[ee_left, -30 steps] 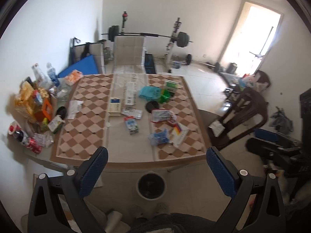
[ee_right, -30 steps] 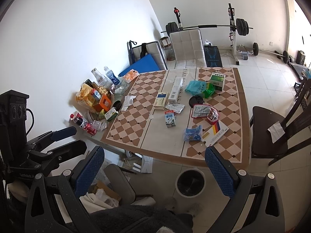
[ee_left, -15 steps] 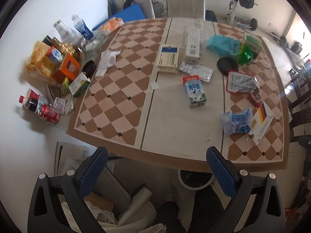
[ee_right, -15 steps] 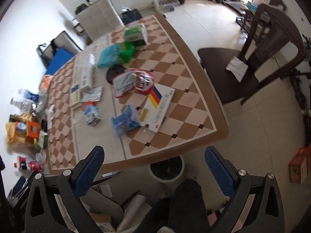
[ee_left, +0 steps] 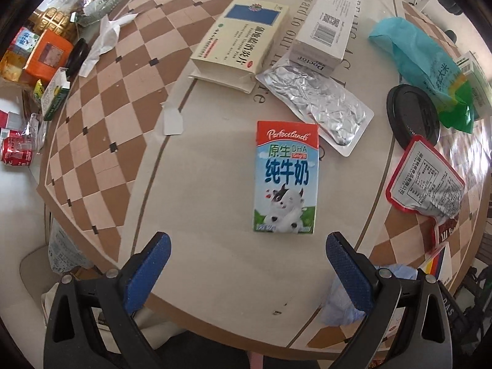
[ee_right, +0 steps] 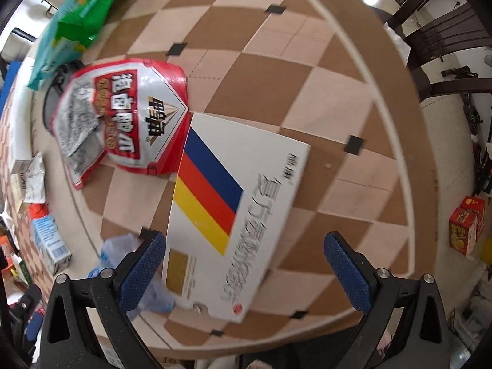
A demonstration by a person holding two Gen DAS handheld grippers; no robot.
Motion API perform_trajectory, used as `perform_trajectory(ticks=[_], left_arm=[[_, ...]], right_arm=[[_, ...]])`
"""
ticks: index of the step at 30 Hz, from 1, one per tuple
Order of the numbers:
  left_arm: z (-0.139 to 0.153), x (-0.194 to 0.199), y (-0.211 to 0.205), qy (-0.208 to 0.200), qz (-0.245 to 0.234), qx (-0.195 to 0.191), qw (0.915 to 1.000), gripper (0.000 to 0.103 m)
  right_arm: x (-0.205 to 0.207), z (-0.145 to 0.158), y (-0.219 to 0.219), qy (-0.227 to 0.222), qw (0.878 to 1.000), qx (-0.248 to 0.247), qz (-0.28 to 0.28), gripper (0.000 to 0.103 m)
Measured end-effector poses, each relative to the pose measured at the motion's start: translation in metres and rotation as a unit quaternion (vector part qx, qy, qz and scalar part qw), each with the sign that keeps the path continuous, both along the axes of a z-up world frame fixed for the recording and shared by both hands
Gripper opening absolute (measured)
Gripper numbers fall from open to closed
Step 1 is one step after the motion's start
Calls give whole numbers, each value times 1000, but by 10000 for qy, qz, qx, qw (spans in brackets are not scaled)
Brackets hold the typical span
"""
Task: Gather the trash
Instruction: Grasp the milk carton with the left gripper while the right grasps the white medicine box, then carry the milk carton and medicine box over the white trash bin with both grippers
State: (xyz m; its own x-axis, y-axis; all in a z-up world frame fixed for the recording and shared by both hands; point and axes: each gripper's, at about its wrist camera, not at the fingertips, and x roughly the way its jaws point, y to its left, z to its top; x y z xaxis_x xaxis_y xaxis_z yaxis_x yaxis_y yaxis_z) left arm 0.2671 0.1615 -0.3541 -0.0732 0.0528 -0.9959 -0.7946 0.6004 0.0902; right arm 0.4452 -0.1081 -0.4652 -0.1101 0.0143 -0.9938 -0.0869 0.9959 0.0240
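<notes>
Your left gripper (ee_left: 247, 247) hangs over the near part of the table (ee_left: 196, 209), tilted down, fingers pointing along the pale centre strip. Its blue pads (ee_left: 147, 272) are spread wide and hold nothing, touching nothing. The milk carton (ee_left: 286, 178) lies flat just ahead of the fingertips, roughly centred between them, with bare tabletop on both its long sides. Beyond the carton sits the crumpled foil pouch (ee_left: 319, 104), close to its far corner; further on lie a cream medicine box (ee_left: 243, 43) and a long white box (ee_left: 326, 21). To the carton's right rests a red-edged snack bag (ee_left: 427, 181).

Your right gripper (ee_right: 244, 246) is also angled down and fully spread, gripping nothing. Between its fingers lies the white striped box (ee_right: 233, 215), near the table's rounded near edge (ee_right: 338, 313). Its near left corner overlaps a blue plastic wrapper (ee_right: 117, 249) beside your left finger. The box's far corner meets the red-and-white snack bag (ee_right: 123, 117). To the box's right the checkered top is open out to the rim; dark chairs (ee_right: 442, 37) stand past it.
</notes>
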Motion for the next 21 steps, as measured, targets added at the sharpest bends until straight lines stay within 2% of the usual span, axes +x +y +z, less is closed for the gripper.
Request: perform_trajectory(ticks=[1,4,6,8,10,11,13,14,16,18,21], left_arm=[[-4,5,1,33,-34,-29,10000,103],[-13,17,3,77,-137,-124,9998,103],[-19,22,3,93,-191,-166,9996,103],[-24,26,4,90,-203,-223,9995,102],[-31,27,2,133,-194,-279,9993,84],[-34,27,1,169,-193,-312,9992,81],[-41,24,-1,228,-236,-360,9988,68],[-39,22,-1,116,-201,-299,9993,64],[-36,18,-4,-41,-173,-353,9992,47],[-34,10,-14,35,-207,-268,9994,46],[-35,-4,-35,67,-258,-166,9995,46]], right_arm=[[0,1,5,-52,9999,-65,127,99],[-1,8,20,-165,9953,-336,892,85],[0,11,21,-208,9873,-537,1480,85],[3,16,15,-228,9809,-659,1813,85],[4,20,11,-175,9754,-791,2050,86],[3,20,11,-110,9737,-832,2119,86],[1,24,10,-36,9728,-902,2133,88],[-1,26,10,-5,9747,-853,2065,90],[-4,28,7,174,9820,-726,1734,90],[-2,32,3,283,9889,-612,1324,90],[-6,40,6,136,9933,-457,1050,89]])
